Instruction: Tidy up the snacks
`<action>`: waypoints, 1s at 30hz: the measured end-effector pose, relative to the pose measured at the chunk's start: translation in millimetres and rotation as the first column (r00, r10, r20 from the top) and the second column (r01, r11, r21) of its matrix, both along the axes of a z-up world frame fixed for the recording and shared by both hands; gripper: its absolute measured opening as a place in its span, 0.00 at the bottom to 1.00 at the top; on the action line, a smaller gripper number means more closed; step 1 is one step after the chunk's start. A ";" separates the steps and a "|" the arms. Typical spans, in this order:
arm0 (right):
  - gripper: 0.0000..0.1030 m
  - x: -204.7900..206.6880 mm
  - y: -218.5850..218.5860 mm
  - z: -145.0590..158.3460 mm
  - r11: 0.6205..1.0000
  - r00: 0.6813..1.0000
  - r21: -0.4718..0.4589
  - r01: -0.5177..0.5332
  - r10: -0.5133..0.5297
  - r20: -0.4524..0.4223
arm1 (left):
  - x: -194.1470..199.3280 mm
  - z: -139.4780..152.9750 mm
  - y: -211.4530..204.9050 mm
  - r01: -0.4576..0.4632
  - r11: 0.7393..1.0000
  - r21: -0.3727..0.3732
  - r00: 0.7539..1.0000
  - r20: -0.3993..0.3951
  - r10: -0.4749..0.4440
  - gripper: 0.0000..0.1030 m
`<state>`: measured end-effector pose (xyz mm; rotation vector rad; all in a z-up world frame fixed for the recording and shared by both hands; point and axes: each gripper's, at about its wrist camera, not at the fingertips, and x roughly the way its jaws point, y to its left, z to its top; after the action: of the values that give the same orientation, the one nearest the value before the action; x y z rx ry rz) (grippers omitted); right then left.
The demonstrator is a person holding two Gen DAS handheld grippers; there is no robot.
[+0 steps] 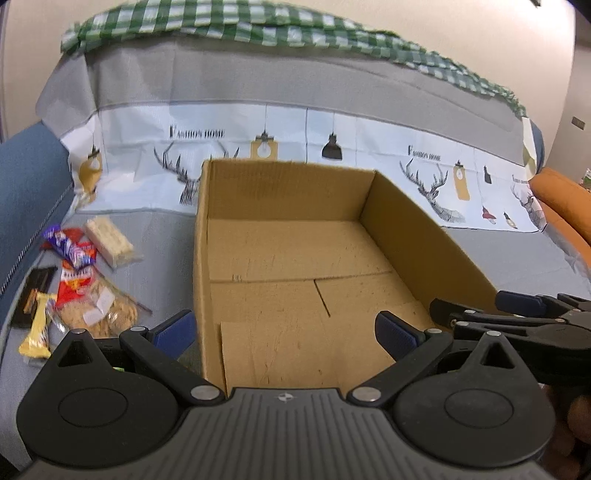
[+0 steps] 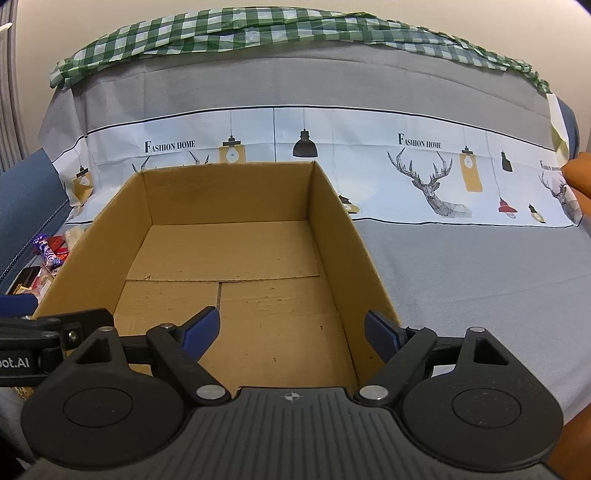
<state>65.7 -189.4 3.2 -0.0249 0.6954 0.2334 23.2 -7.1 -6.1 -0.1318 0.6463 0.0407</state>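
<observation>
A plain brown box (image 2: 229, 254) is seen on a grey cover (image 2: 461, 266). Behind the box, a white band (image 2: 369, 166) is printed with deer and lamps; above it lies a green-and-white checked cloth (image 2: 258, 29).

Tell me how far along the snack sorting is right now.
Nothing looks done: the cardboard box is empty. Nothing is in hand either: the left gripper and right gripper both stand open at the box's near edge. The whole snack pile on the grey cloth left of the box remains to be packed.
</observation>
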 end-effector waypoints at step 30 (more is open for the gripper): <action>0.53 -17.8 19.9 21.3 0.990 0.988 0.126 -0.066 0.048 0.144 | -25.6 49.1 63.6 0.324 0.945 -0.030 0.940 0.124 -0.318 0.20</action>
<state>47.9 -169.6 24.5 0.0630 0.5383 0.3283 -2.3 56.5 42.9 -0.0747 0.5446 -0.2977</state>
